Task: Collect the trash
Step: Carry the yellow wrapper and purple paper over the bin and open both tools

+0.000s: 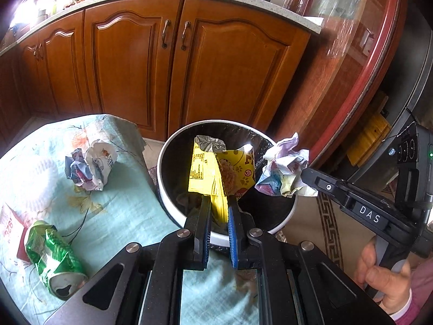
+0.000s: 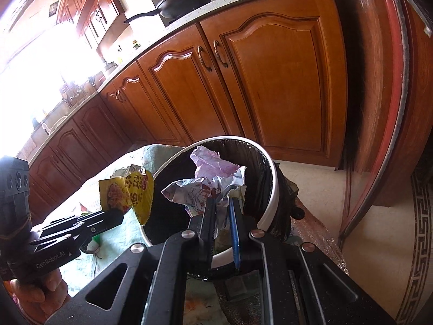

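left gripper [image 1: 219, 203] w/ yellow wrapper [image 1: 213, 173]; crushed can [image 1: 52, 257] left view only.

Black left gripper [image 1: 219, 203] w/ blue jaw pads, silver screws, right gripper [image 2: 222, 203] marked "DAS", pink sleeve [image 1: 422, 292]

A yellow snack wrapper [image 1: 213, 170], creased with a torn silver top, hangs upright over the bin [image 1: 173, 146], a white-rimmed round tub lined in black. A crumpled paper ball [image 1: 284, 170] (white, pink and blue print) hangs above the bin's rim. On the cloth lie another paper wad [image 1: 90, 166] and a crushed green can [image 1: 54, 257].
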{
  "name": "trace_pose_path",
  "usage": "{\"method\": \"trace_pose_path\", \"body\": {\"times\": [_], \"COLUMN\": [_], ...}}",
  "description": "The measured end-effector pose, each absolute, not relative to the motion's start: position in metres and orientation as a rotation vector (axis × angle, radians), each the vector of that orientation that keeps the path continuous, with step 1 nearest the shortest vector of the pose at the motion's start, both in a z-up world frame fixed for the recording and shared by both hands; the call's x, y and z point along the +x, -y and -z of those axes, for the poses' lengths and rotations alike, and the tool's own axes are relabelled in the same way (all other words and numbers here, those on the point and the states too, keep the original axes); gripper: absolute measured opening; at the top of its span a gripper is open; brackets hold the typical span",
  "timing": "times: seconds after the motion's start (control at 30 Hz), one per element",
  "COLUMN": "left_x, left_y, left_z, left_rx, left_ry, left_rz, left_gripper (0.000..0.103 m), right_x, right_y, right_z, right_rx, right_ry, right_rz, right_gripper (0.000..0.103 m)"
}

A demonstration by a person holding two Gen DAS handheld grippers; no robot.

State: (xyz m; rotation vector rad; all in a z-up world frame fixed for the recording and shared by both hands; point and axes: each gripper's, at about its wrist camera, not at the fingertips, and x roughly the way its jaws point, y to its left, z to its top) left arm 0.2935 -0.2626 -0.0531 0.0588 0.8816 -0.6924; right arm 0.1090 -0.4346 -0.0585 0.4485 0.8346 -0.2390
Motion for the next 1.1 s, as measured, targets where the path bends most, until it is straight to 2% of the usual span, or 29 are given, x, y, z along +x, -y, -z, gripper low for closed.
{"method": "trace_pose_path", "body": {"times": [0.47,0.5,0.57,0.63,0.67,0.7,0.77,0.87,1.0,1.1], "left_x": [0.316,0.318,0.321,0.324,0.325,0.325,0.323,0.315,0.298,0.281], "left_y": [0.289,0.290,0.293,0.294,0.293,0.292,0.286,0.272,0.246,0.224], "left_z": [0.066,0.067,0.071,0.074,0.074,0.074,0.074,0.073,0.070,0.068], "left_rx": [0.072,0.069,0.069,0.055,0.047,0.041,0.025,-0.004,-0.045,-0.067], "left_ry": [-0.909,-0.911,-0.923,-0.942,-0.942,-0.940,-0.932,-0.917,-0.897,-0.884], "left_rz": [0.673,0.677,0.674,0.678,0.677,0.674,0.667,0.669,0.662,0.649], "left_gripper": [0.010,0.010,0.014,0.022,0.027,0.036,0.043,0.043,0.043,0.043], "right_x": [0.134,0.136,0.140,0.143,0.143,0.142,0.140,0.132,0.121,0.113], "right_y": [0.438,0.438,0.439,0.440,0.441,0.441,0.441,0.440,0.432,0.422], "right_z": [0.067,0.069,0.073,0.076,0.077,0.077,0.077,0.075,0.070,0.067], "right_rx": [0.404,0.402,0.402,0.409,0.419,0.428,0.434,0.455,0.474,0.487], "right_ry": [-0.891,-0.898,-0.910,-0.928,-0.930,-0.926,-0.919,-0.906,-0.879,-0.863], "right_rz": [0.244,0.240,0.231,0.231,0.223,0.220,0.221,0.218,0.209,0.193], "right_gripper": [0.011,0.015,0.016,0.034,0.039,0.047,0.050,0.054,0.067,0.068]}}
